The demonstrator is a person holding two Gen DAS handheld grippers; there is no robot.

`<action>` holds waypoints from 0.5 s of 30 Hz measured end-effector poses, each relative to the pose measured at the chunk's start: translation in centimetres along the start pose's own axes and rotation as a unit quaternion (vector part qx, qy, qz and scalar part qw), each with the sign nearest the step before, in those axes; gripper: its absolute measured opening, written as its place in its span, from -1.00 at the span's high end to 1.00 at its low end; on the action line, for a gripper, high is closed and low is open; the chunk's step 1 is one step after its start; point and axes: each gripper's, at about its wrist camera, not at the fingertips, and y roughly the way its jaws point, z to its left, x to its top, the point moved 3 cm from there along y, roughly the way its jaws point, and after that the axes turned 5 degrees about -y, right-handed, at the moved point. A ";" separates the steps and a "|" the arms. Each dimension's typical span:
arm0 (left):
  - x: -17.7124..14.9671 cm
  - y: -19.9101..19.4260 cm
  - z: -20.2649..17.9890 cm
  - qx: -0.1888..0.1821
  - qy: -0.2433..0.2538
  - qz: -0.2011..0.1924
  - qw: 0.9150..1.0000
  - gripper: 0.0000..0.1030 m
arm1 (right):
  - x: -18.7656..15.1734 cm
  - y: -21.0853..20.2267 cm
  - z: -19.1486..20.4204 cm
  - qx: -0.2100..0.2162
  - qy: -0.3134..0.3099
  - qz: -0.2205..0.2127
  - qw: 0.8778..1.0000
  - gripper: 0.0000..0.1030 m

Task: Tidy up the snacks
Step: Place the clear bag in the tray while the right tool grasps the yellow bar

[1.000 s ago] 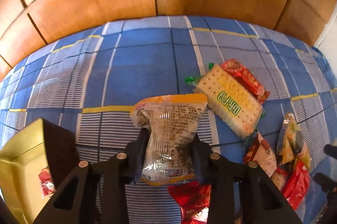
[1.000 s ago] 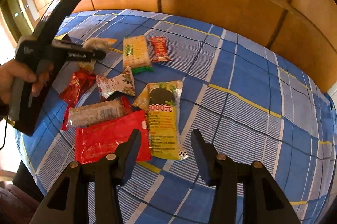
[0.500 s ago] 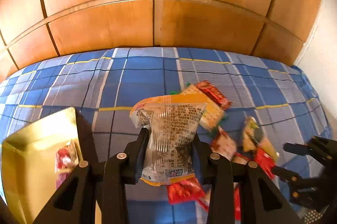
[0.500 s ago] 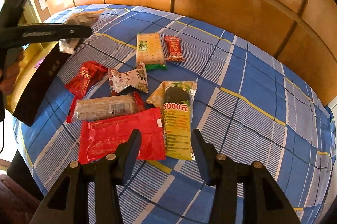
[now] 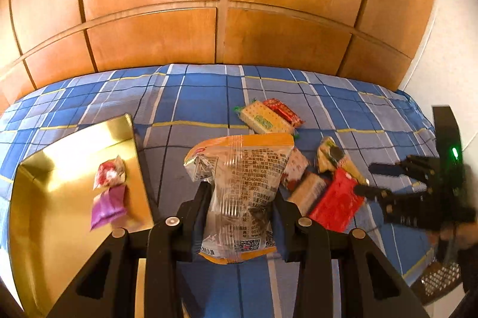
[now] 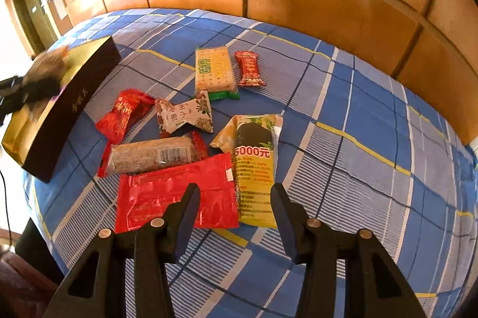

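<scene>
Left wrist view: the left gripper (image 5: 239, 207) is clamping a clear snack bag with an orange top edge (image 5: 239, 183) between its fingers, holding it above the blue plaid cloth (image 5: 203, 105), just beside the gold-lined box (image 5: 44, 228). Inside the box, a red-and-white packet (image 5: 110, 173) and a purple packet (image 5: 108, 206) are lying against each other. The right gripper (image 5: 363, 179) is showing at the right edge, blurred, over the loose snacks.

Right wrist view: the right gripper (image 6: 236, 198) is hovering with its jaws spread and nothing between them, above a flat red packet (image 6: 176, 195) and a yellow packet (image 6: 255, 168). A cracker pack (image 6: 213, 73), a small red bar (image 6: 249, 68) and a grain bar (image 6: 152, 156) are lying farther back on the cloth. The box is sitting at the left.
</scene>
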 end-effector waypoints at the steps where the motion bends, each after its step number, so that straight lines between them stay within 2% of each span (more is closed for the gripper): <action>1: -0.3 -0.3 0.1 -0.001 -0.002 0.000 1.000 0.27 | 0.0 0.0 -0.5 0.005 0.015 -0.001 1.000 0.04; 7: -2.3 -2.3 1.8 -0.003 -0.025 -0.004 1.000 0.26 | -0.3 0.2 -3.8 0.034 0.115 -0.007 0.993 0.04; 15: -4.1 -4.1 4.9 0.011 -0.064 -0.009 0.998 0.26 | -0.5 1.3 -3.9 0.050 0.138 0.003 0.989 0.04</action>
